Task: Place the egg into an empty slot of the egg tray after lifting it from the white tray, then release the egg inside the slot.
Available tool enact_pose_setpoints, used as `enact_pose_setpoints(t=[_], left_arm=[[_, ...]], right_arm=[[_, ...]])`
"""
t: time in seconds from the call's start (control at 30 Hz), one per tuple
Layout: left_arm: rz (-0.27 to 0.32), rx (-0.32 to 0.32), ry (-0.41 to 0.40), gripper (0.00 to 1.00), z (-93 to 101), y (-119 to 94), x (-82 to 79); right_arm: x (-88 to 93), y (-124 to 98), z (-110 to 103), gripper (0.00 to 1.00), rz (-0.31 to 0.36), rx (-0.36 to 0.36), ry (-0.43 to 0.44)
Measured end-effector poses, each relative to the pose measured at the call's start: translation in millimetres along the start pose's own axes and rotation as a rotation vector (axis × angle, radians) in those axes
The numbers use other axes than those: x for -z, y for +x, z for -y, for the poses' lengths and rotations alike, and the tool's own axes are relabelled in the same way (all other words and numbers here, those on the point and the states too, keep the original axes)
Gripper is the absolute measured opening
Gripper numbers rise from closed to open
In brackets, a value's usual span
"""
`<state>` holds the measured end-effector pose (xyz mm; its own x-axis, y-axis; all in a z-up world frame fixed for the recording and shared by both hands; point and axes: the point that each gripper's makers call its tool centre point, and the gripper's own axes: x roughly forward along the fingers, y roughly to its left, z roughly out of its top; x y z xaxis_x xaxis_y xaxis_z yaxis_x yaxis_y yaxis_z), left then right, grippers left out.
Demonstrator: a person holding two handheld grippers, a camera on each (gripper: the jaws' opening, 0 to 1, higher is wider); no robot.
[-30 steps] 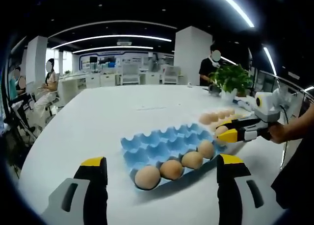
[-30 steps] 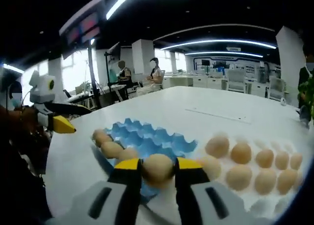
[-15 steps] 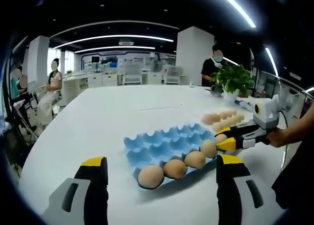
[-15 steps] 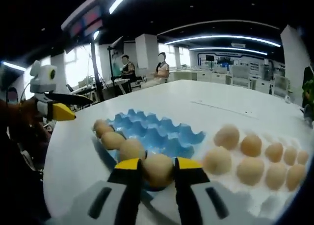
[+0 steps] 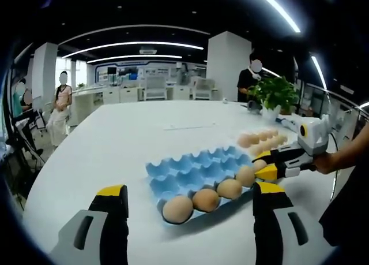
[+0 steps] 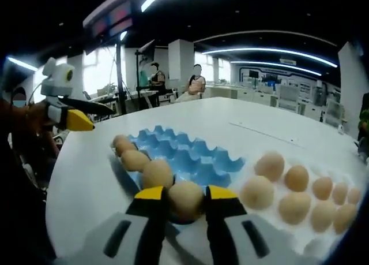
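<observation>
Right gripper view: right hand-held gripper (image 6: 185, 202) clamps egg (image 6: 185, 200).

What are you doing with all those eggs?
A person is moving eggs with two hand-held grippers. The right gripper is shut on an egg and holds it at the near end of the blue egg tray, next to the row of eggs already in it. More eggs wait on the white tray to the side. The left gripper is open, holds nothing, and hovers near the blue tray. The egg has not been let go yet.
</observation>
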<state>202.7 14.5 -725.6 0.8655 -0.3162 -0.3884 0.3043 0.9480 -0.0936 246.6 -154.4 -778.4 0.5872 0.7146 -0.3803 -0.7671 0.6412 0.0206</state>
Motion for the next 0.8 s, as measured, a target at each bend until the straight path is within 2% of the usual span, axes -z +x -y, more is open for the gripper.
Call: enact_pose_setpoints(t=[0.53, 0.8], left_arm=[[0.002, -0.001, 0.006, 0.91, -1.4, 1.1, -2.1], [0.001, -0.001, 0.007, 0.9, -1.8, 1.3, -1.8]], right_arm=[[0.4, -2.7, 1.7, 0.29, -0.006, 0.013, -0.016], [-7.9, -12.7, 7.0, 0.29, 0.015, 0.015, 0.0]])
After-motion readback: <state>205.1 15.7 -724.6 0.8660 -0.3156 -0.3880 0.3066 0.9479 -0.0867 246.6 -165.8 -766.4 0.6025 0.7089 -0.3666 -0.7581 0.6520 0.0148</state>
